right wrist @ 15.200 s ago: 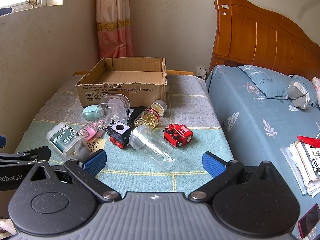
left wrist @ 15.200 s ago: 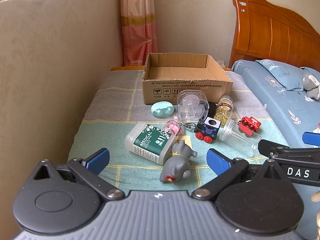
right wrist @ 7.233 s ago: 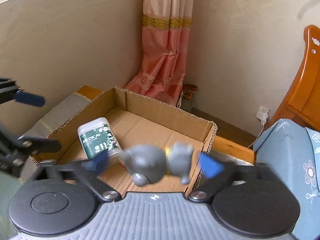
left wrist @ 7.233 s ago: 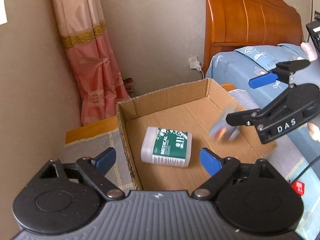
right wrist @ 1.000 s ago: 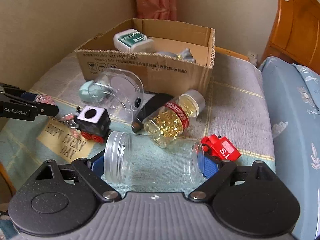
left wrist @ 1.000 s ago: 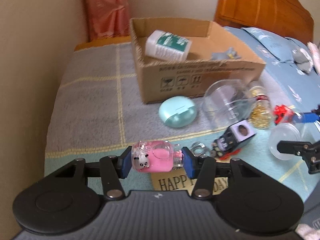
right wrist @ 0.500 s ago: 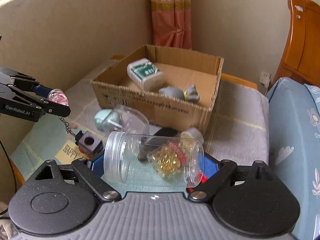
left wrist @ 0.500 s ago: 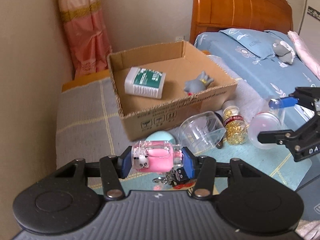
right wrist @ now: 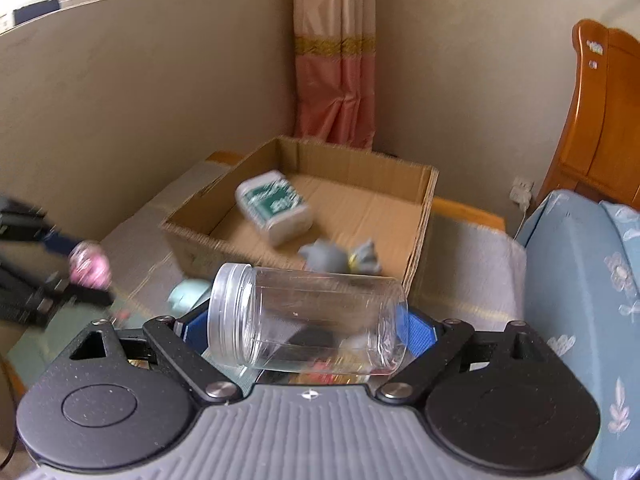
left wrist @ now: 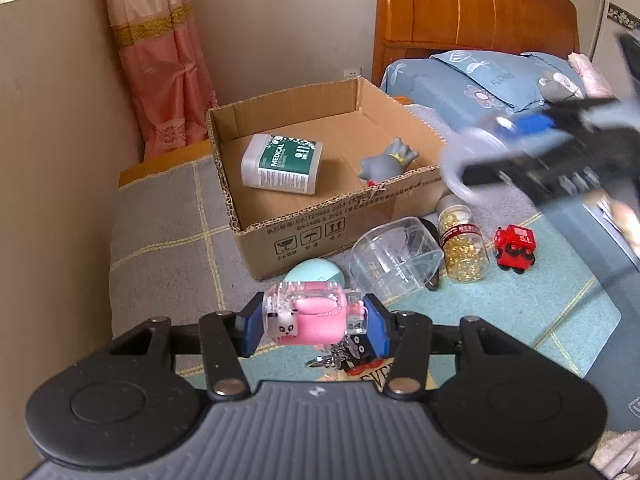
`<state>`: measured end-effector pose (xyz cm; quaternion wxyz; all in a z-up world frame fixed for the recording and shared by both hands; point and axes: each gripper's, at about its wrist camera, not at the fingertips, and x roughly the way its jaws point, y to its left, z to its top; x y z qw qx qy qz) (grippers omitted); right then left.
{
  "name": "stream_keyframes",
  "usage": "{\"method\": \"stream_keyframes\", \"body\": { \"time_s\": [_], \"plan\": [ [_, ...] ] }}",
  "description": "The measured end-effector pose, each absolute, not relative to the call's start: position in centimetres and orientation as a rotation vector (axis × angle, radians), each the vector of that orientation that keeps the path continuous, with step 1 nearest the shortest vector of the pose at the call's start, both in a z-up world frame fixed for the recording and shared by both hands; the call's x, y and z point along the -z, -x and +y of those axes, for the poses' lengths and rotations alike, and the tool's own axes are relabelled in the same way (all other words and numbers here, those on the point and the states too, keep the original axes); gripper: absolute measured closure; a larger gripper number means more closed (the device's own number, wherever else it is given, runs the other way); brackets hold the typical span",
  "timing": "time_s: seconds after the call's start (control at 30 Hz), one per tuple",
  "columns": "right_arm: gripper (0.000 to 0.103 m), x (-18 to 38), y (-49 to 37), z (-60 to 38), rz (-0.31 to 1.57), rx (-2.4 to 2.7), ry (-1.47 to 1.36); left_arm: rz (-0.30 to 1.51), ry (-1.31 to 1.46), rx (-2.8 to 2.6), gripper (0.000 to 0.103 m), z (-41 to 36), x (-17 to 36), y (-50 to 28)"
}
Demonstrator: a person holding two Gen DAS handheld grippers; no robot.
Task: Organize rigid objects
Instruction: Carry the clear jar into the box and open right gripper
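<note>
My left gripper [left wrist: 314, 326] is shut on a pink keychain charm [left wrist: 308, 316] with a chain and ring dangling under it, held above the bedspread in front of the cardboard box [left wrist: 320, 216]. My right gripper [right wrist: 302, 326] is shut on a clear plastic jar [right wrist: 308, 318] lying sideways between its blue pads, lifted near the box's front right corner. It appears blurred in the left wrist view as the right gripper [left wrist: 520, 148]. Inside the box lie a green-labelled medical bottle [left wrist: 282, 162] and a grey elephant toy [left wrist: 386, 162].
On the bedspread in front of the box lie a mint round case [left wrist: 316, 274], a clear lidless container [left wrist: 396, 258], a bottle of golden capsules [left wrist: 462, 250], a red toy train [left wrist: 514, 246] and a black toy car [left wrist: 358, 354]. Wall at left, bed with wooden headboard [left wrist: 472, 12] at right.
Both grippers rose off the bedspread with their objects. The right gripper with the jar has moved up toward the box over the last half second; the left one has stayed put.
</note>
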<state>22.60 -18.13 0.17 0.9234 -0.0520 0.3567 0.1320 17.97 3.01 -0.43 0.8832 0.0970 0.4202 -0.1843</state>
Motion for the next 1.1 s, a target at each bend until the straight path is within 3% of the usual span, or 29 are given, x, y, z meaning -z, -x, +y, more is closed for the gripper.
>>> {"method": "stream_keyframes", "body": {
  "time_s": [0.7,0.73,1.1],
  "plan": [
    [0.006,0.2,-33.5,-14.9,0.742,-0.237,0.191,0.882,-0.191,0.388,0.053,3.6,0.4,-19.0],
    [0.000,0.1,-33.5,-14.9,0.737,-0.243,0.189,0.881,-0.194,0.388,0.053,3.6,0.4,-19.1],
    [0.000,-0.8,-28.6,-13.9,0.677,-0.431,0.240,0.885,-0.203,0.386,0.053,3.4,0.2,-19.3]
  ]
}}
